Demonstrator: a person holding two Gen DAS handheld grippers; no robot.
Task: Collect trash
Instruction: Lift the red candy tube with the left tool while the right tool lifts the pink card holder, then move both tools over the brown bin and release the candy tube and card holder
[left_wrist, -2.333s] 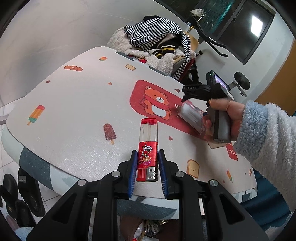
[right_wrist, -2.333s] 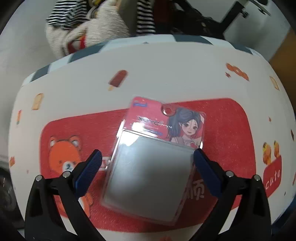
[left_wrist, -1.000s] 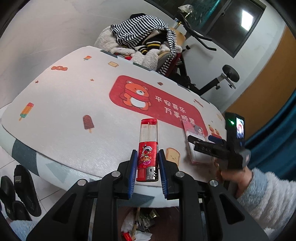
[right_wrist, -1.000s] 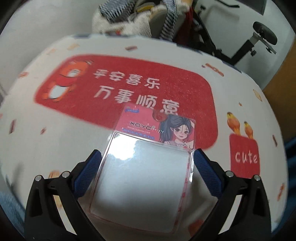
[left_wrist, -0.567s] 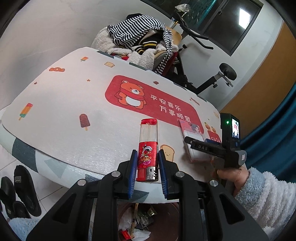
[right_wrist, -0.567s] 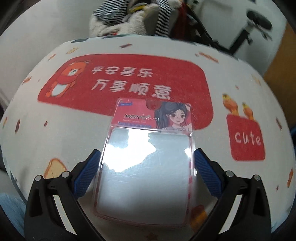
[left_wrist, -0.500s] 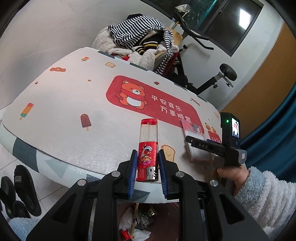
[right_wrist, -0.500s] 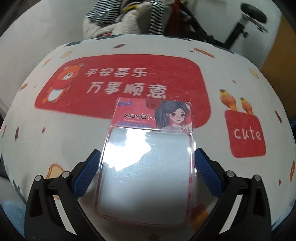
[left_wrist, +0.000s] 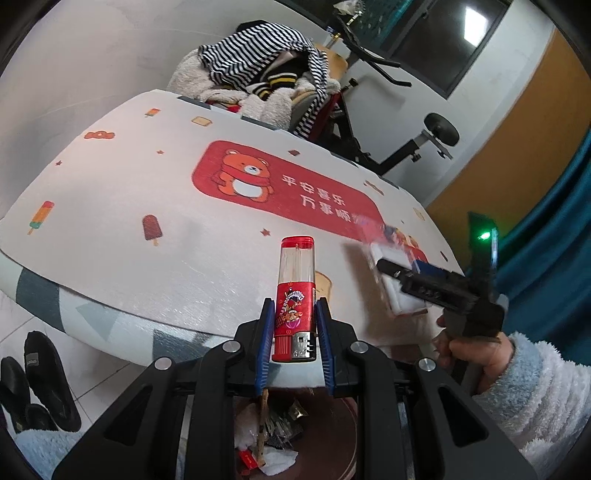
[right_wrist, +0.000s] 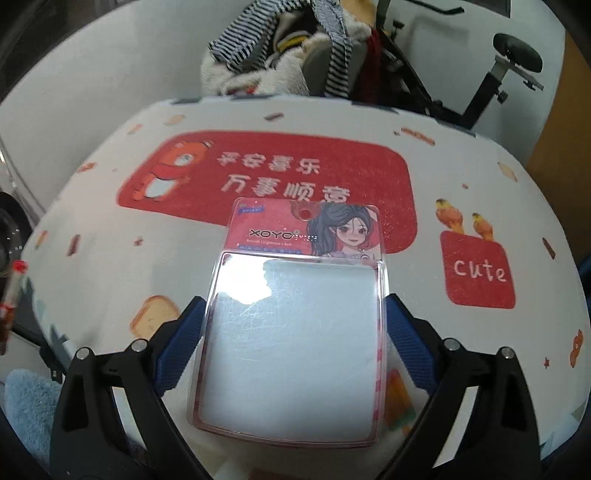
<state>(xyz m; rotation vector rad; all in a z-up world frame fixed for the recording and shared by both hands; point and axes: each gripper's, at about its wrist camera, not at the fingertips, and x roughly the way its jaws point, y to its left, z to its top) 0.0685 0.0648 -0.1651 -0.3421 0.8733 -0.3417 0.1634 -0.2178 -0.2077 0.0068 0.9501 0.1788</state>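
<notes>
My left gripper (left_wrist: 294, 321) is shut on a red and clear lighter (left_wrist: 296, 291), held upright just off the near edge of the table (left_wrist: 129, 206). Below it, a brown trash bin (left_wrist: 332, 435) holds wrappers and paper. My right gripper (right_wrist: 293, 325) is shut on a clear blister pack (right_wrist: 295, 310) with a pink card showing a cartoon girl, held over the table near its front edge. The right gripper (left_wrist: 399, 273) with the pack (left_wrist: 391, 266) also shows at the right of the left wrist view, blurred.
The round table has a white printed cover with a red bear panel (right_wrist: 266, 177). A chair piled with striped and fleece clothes (left_wrist: 266, 85) and an exercise bike (left_wrist: 406, 140) stand behind it. Black slippers (left_wrist: 33, 376) lie on the floor at left.
Both grippers have drawn back toward the table's near edge, over the bin. The right gripper with the pack has dropped lower and nearer to the left gripper. Both grips are unchanged.
</notes>
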